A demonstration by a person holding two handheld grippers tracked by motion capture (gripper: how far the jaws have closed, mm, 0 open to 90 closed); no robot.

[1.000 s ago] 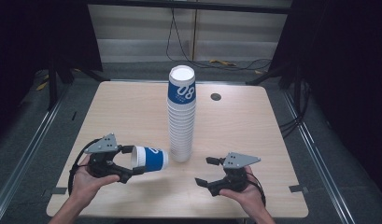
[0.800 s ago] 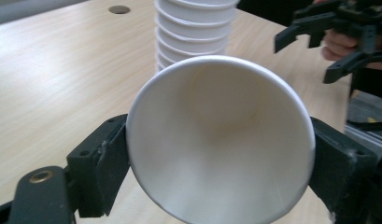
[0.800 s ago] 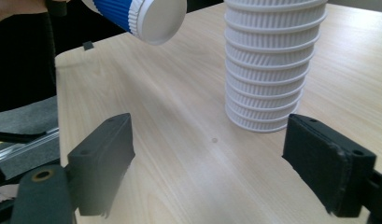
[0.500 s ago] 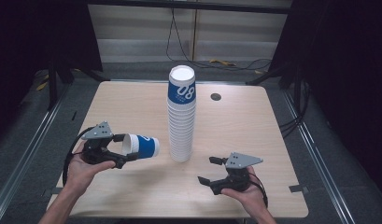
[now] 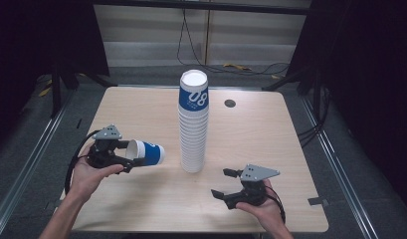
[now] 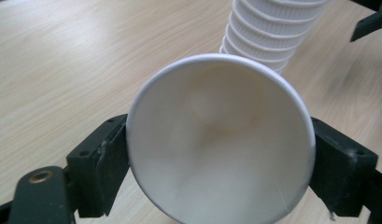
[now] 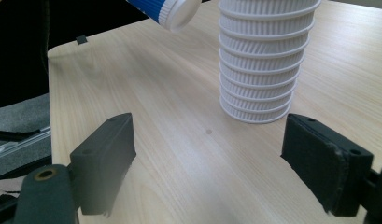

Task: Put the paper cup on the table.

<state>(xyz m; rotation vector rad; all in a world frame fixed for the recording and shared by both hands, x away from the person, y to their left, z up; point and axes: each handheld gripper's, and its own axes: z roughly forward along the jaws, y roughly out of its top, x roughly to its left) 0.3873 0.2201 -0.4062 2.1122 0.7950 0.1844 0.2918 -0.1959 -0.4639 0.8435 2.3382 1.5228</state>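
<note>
Holding an empty paper cup (image 5: 145,153) sideways in my left claw (image 5: 134,155), off the bench's left edge, beside the tall cup stack (image 5: 193,124). My right claw (image 5: 225,183) gapes wide, holding nothing, near the front edge.

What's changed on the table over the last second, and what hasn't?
The left gripper, shut on the blue-and-white paper cup lying sideways, carried it left and slightly up the table, away from the tall stack of paper cups. The stack and the open right gripper stayed put.
</note>
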